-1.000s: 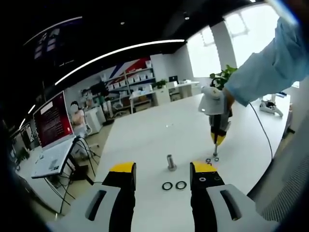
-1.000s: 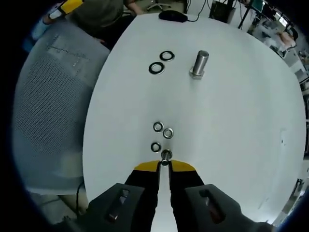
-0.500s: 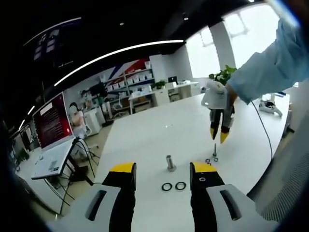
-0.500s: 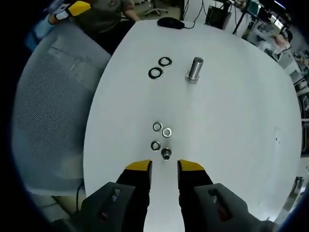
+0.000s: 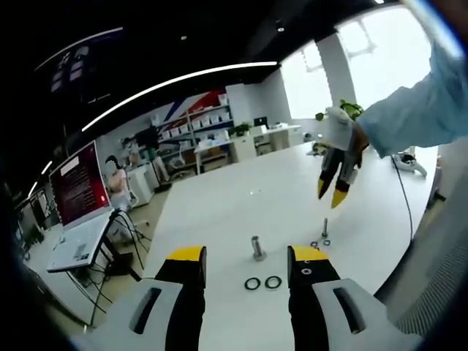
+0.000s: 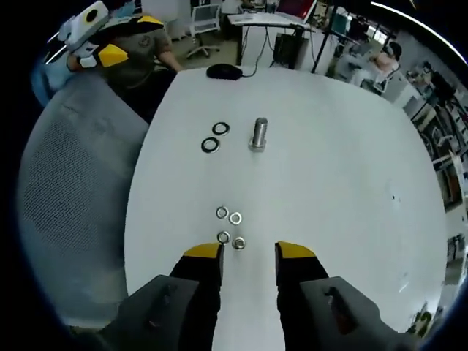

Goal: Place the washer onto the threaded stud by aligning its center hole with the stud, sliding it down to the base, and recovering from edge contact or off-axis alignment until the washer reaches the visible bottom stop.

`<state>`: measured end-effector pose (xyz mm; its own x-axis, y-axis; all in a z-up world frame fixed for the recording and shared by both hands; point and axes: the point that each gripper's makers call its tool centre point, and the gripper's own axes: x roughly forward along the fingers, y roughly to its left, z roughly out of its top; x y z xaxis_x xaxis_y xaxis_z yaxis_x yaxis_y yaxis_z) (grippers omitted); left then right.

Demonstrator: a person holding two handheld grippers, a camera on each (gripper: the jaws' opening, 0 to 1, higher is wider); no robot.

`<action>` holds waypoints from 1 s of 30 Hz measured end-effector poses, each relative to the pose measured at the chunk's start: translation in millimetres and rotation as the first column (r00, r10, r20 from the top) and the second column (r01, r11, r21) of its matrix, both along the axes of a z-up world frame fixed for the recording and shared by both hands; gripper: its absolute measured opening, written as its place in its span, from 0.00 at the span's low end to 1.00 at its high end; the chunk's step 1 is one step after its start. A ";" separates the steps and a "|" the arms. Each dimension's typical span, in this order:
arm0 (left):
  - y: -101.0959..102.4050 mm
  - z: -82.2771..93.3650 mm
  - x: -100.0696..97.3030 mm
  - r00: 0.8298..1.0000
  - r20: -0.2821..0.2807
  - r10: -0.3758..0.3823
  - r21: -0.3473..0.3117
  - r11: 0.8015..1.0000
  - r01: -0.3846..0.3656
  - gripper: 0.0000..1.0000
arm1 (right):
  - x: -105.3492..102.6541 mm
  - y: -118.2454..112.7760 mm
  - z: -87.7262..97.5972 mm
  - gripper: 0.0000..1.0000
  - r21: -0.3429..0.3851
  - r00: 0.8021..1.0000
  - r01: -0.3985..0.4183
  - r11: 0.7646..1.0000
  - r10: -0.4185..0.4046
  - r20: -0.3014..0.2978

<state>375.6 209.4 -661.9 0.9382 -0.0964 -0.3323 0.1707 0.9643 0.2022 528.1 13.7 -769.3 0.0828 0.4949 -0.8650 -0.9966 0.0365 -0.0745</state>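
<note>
A thick threaded stud (image 5: pixel 257 247) (image 6: pixel 258 134) stands upright on the white table (image 6: pixel 329 183). Two black washers (image 5: pixel 253 283) (image 6: pixel 210 145) lie flat beside it. Further along, a thin small stud (image 5: pixel 325 228) (image 6: pixel 238 243) stands with three small silver washers (image 6: pixel 222 212) around it. My left gripper (image 5: pixel 246 256) is open and empty, just short of the black washers. My right gripper (image 6: pixel 249 251) is open and empty, raised above the small stud. It also appears in the left gripper view, right gripper (image 5: pixel 330 196) hanging over the table with its jaws apart.
A grey mesh chair (image 6: pixel 66 197) stands at the table's edge. A black mouse (image 6: pixel 223 71) lies at the far end, near the left gripper (image 6: pixel 128 36) and a person's torso. A laptop on a stand (image 5: pixel 77 245) sits beyond the table.
My right gripper opened, let go of the thin small stud and rose back from the table. The stud stays standing. My left gripper held still.
</note>
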 end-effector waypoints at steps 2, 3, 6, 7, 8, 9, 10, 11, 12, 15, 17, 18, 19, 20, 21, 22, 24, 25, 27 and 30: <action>0.1 0.3 0.0 1.000 0.001 0.000 -0.002 1.000 0.000 0.43 | 1.7 -0.7 3.5 0.29 0.037 0.999 0.037 0.999 -0.037 0.002; 0.3 0.4 0.0 1.000 0.002 0.001 -0.002 1.000 -0.001 0.43 | 2.3 -1.8 4.8 0.29 0.047 0.999 0.047 0.998 -0.047 0.008; 0.3 0.3 -0.1 1.000 0.001 0.001 -0.001 1.000 -0.001 0.43 | 8.9 -6.1 10.5 0.30 0.086 0.994 0.086 0.993 -0.091 0.057; 0.2 0.4 -0.2 1.000 0.002 0.001 -0.001 1.000 -0.001 0.43 | 10.8 -7.0 11.9 0.31 0.097 0.992 0.092 0.991 -0.099 0.074; 0.3 0.6 -0.2 1.000 0.002 0.002 -0.001 1.000 -0.002 0.43 | 8.2 -7.7 12.7 0.31 0.109 0.992 0.098 0.989 -0.105 0.065; 0.3 0.7 -0.3 1.000 0.003 0.002 -0.003 1.000 -0.002 0.43 | 6.5 -6.8 15.1 0.31 0.142 0.990 0.124 0.982 -0.132 0.051; 0.5 0.6 -0.4 1.000 0.002 0.003 -0.003 1.000 -0.003 0.43 | 6.1 -5.9 16.8 0.31 0.164 0.988 0.139 0.977 -0.148 0.046; 0.6 0.4 -0.7 1.000 0.002 0.005 -0.001 1.000 -0.005 0.42 | 5.3 -7.0 18.4 0.31 0.179 0.986 0.149 0.973 -0.160 0.051; 1.0 0.6 -0.6 1.000 0.003 0.007 0.000 1.000 -0.007 0.42 | 4.2 -7.7 18.8 0.31 0.183 0.985 0.153 0.971 -0.165 0.054; 2.0 0.9 -0.7 1.000 0.004 0.012 -0.005 1.000 -0.012 0.42 | 0.6 -2.3 23.3 0.31 0.261 0.977 0.194 0.946 -0.211 0.036; 1.0 0.6 -0.7 1.000 0.002 0.009 -0.003 1.000 -0.009 0.42 | -2.5 -0.4 23.2 0.31 0.289 0.968 0.241 0.927 -0.250 -0.003; 0.8 0.3 -0.5 1.000 0.001 0.007 -0.001 1.000 -0.007 0.42 | -2.7 -0.9 22.7 0.31 0.289 0.968 0.241 0.926 -0.252 0.002; 0.7 -0.1 -0.7 1.000 0.000 0.007 0.000 1.000 -0.007 0.42 | -3.2 -0.6 22.9 0.31 0.298 0.967 0.240 0.924 -0.254 0.010; 1.0 -0.3 -0.6 1.000 -0.001 0.008 -0.001 1.000 -0.008 0.42 | -2.8 0.5 23.2 0.32 0.315 0.964 0.248 0.916 -0.264 0.009; 1.4 0.0 -0.8 1.000 0.000 0.009 -0.002 1.000 -0.009 0.42 | -2.8 2.3 24.1 0.32 0.342 0.956 0.279 0.897 -0.294 -0.009; 1.7 0.3 -0.6 1.000 0.002 0.011 -0.004 1.000 -0.011 0.42 | -3.1 3.4 24.8 0.32 0.361 0.951 0.296 0.885 -0.310 -0.018; 2.3 0.1 -0.7 1.000 0.001 0.013 -0.004 1.000 -0.013 0.42 | -3.2 3.6 25.5 0.33 0.389 0.943 0.311 0.867 -0.332 -0.015; 2.2 -0.1 -0.8 1.000 0.000 0.013 -0.004 1.000 -0.013 0.42 | -1.1 3.1 25.3 0.33 0.404 0.934 0.333 0.852 -0.357 -0.016; 1.5 -0.1 -0.8 1.000 0.000 0.010 -0.004 1.000 -0.010 0.42 | 2.7 2.2 25.4 0.33 0.433 0.915 0.373 0.820 -0.402 -0.028; 1.8 -0.4 -0.7 1.000 -0.002 0.011 -0.004 1.000 -0.011 0.42 | 5.0 -0.6 24.1 0.33 0.465 0.893 0.417 0.781 -0.448 -0.047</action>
